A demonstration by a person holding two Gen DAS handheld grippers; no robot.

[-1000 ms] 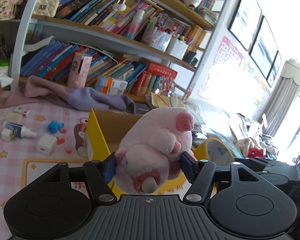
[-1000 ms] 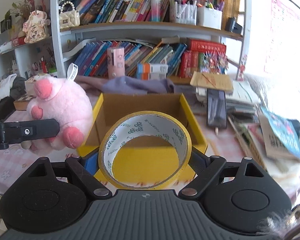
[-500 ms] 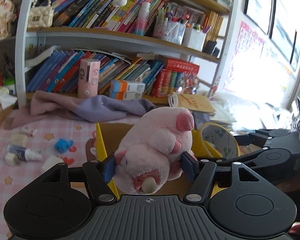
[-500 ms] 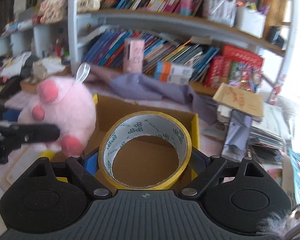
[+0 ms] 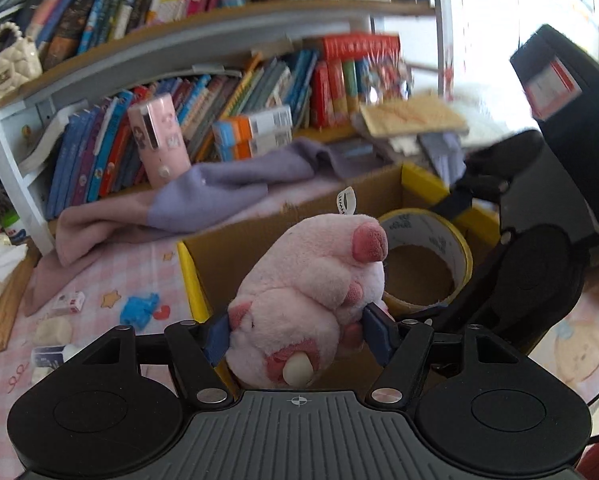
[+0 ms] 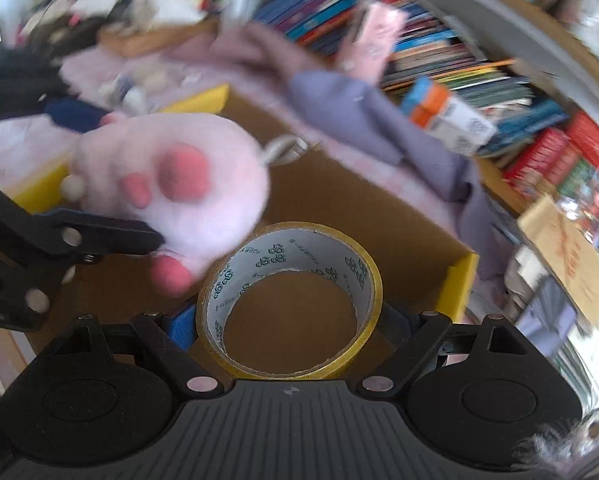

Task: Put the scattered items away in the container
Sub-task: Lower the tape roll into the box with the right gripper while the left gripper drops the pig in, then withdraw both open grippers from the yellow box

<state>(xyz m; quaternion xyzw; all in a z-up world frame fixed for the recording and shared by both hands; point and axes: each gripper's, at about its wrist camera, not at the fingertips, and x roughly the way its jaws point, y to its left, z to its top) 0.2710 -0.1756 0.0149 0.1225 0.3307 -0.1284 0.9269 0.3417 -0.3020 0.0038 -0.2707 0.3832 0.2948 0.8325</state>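
Box (image 5: pixel 235 240) walls, yellow outside and brown within, sit mid-frame behind both loads. At lower centre of the left wrist view, the left gripper (image 5: pixel 297 326) pinches a pink plush pig (image 5: pixel 311 292), long axis running up-right, its far end over the opening. In the right wrist view the right gripper (image 6: pixel 289 322) clamps a tape roll (image 6: pixel 289 304) at lower centre, hole facing the camera, above the box floor. Release probably follows.
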